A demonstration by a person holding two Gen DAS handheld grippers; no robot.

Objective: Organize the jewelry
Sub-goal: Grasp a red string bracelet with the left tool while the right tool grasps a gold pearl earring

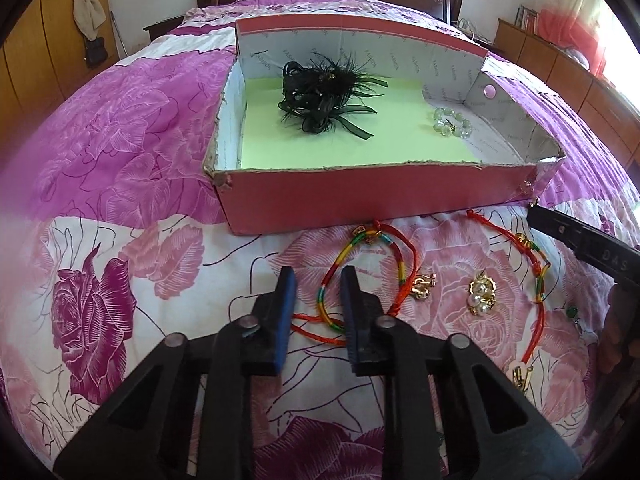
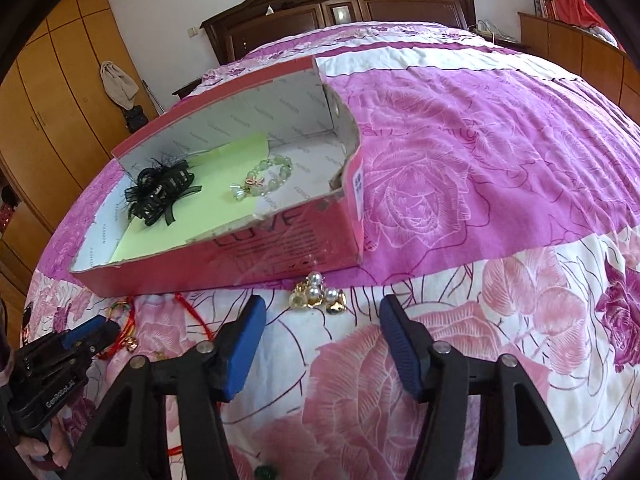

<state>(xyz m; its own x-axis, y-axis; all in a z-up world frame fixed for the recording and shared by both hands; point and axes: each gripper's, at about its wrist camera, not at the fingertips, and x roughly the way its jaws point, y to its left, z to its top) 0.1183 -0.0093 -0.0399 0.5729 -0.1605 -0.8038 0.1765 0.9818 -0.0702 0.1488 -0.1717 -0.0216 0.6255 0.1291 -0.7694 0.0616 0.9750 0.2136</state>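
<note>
My left gripper (image 1: 319, 280) is low over the floral bedspread, jaws narrow. A red cord bracelet with multicolour wrapping (image 1: 332, 280) lies between its blue pads (image 1: 286, 300); a gap still shows on both sides. The right wrist view has this gripper (image 2: 100, 332) at lower left. My right gripper (image 2: 322, 312) is open with nothing between its fingers, just short of a gold-and-pearl earring cluster (image 2: 316, 292). Behind stands the open red shoebox (image 1: 360, 196), which holds a black feather hair clip (image 1: 324, 96) and a clear bead bracelet (image 1: 452, 122).
A second red cord bracelet (image 1: 536, 264), a small gold earring (image 1: 424, 286) and a pearl earring (image 1: 482, 296) lie on the bedspread right of my left gripper. A green piece (image 1: 572, 312) sits further right. The headboard (image 2: 340, 12) and wooden wardrobes (image 2: 52, 92) ring the bed.
</note>
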